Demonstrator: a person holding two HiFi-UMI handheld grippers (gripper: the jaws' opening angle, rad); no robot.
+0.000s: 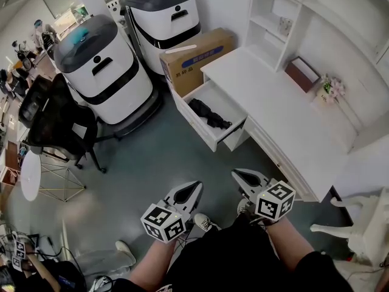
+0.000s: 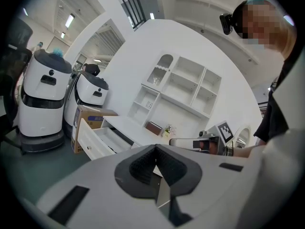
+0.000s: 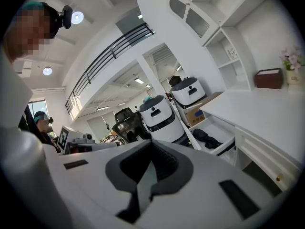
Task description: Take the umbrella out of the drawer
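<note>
A folded black umbrella (image 1: 209, 114) lies in the open white drawer (image 1: 199, 121) of the desk (image 1: 285, 111). In the right gripper view the umbrella (image 3: 208, 138) shows as a dark bundle in the drawer (image 3: 225, 145). The left gripper view shows the drawer (image 2: 97, 140) from its front, with its contents hidden. Both grippers are held low in front of the person's legs, well short of the drawer. My left gripper (image 1: 195, 188) (image 2: 155, 150) is shut with nothing in it. My right gripper (image 1: 237, 176) (image 3: 153, 146) is shut and empty too.
Two white dome-topped machines (image 1: 104, 72) (image 1: 163, 18) stand left of the desk, with a cardboard box (image 1: 197, 55) against the drawer's far side. A black office chair (image 1: 56, 121) is at the left, a white chair (image 1: 363, 224) at the lower right. Shelves (image 1: 276, 17) rise behind the desk.
</note>
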